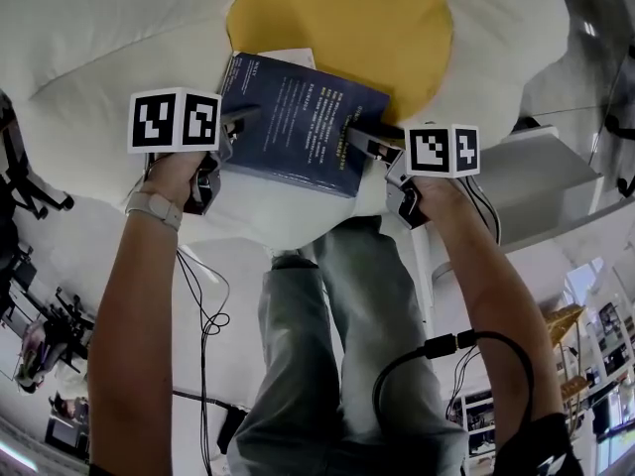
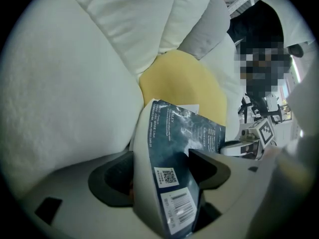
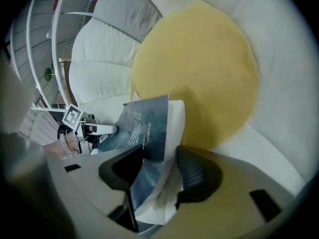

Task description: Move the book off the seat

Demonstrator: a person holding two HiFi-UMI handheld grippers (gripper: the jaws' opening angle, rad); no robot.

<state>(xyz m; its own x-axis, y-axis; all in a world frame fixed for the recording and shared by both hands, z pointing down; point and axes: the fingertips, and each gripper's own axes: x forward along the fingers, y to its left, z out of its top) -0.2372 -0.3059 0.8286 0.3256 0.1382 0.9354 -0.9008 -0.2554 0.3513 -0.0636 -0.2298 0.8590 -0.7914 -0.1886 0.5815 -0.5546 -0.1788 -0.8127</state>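
Observation:
A dark blue book lies on the white seat, just in front of a round yellow cushion. My left gripper clamps the book's left edge and my right gripper clamps its right edge. In the left gripper view the book stands between the two dark pads, barcode end nearest the camera, with the left gripper shut on it. In the right gripper view the book and its white pages are pinched between the pads of the right gripper.
White padded cushions rise around the seat. A grey pillow lies at the far side. My legs in grey trousers stand against the seat's front edge, with cables hanging beside them. A pale side table stands to the right.

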